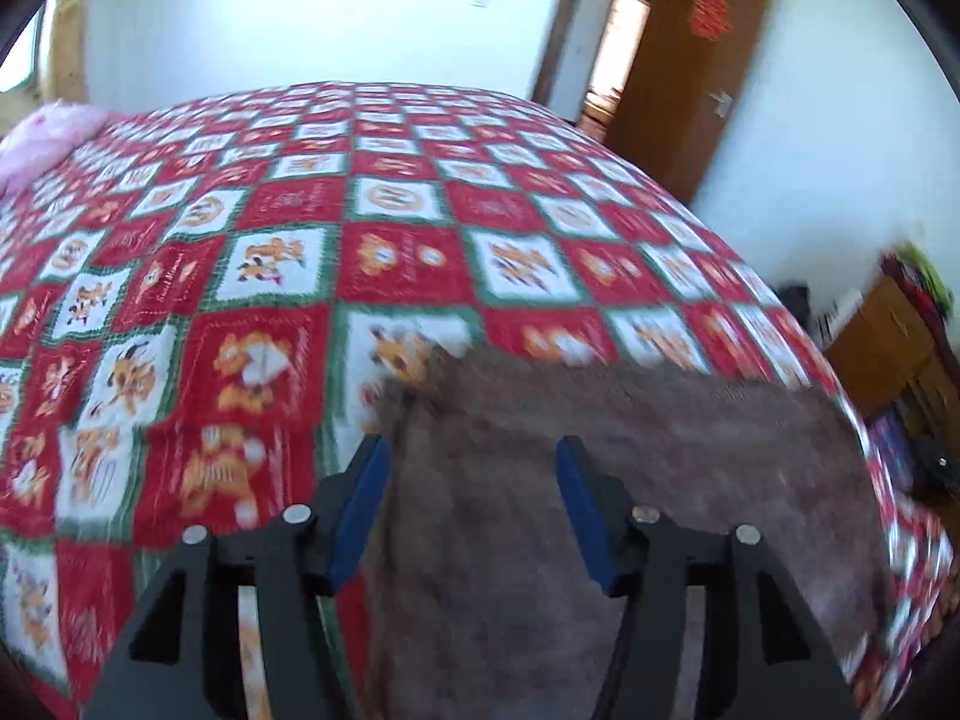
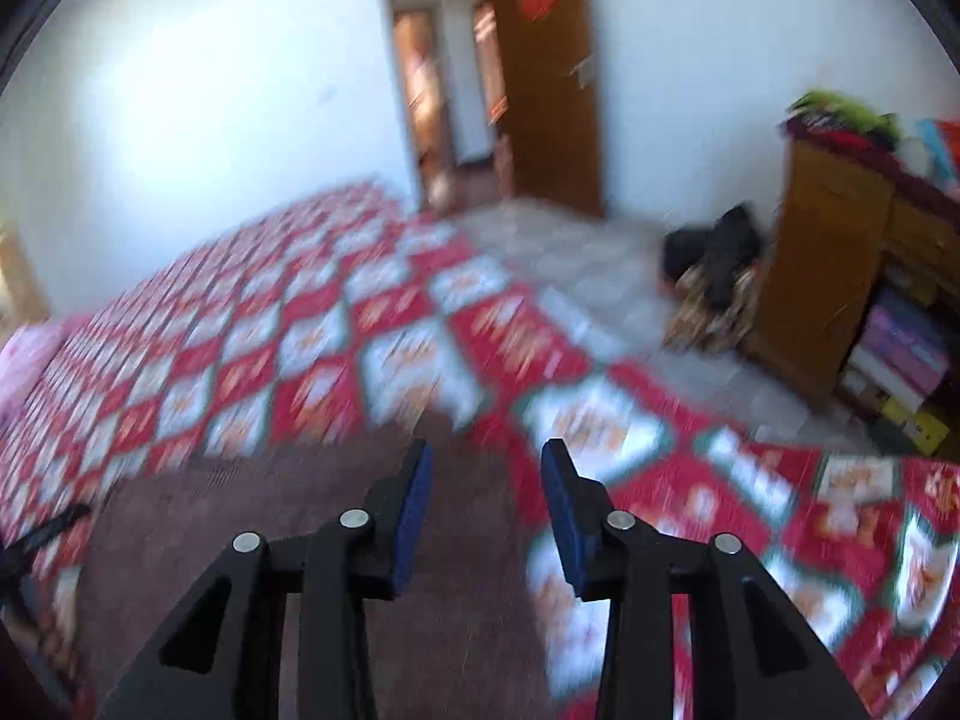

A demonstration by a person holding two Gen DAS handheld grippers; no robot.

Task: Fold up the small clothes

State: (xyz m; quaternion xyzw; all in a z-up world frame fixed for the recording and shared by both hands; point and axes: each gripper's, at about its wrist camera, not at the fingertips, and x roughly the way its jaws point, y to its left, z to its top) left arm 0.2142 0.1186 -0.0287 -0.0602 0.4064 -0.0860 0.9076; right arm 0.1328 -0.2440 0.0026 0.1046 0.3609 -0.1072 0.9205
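With blue pads spread and nothing pinched, left gripper (image 1: 471, 450) hangs over brown cloth (image 1: 630, 480). Right gripper (image 2: 486, 456), jaws parted narrower, also empty, above cloth's right edge. Cloth lies flat on red checkered bedspread (image 1: 384, 252). Both views motion-blurred.

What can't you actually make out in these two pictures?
- Brown cloth: left wrist view, near end hidden by the left gripper and cut by the frame; garment type unclear.
- Bedspread pictures: right wrist view, motion-blurred.
- Shelf items: right view, small, blurred.
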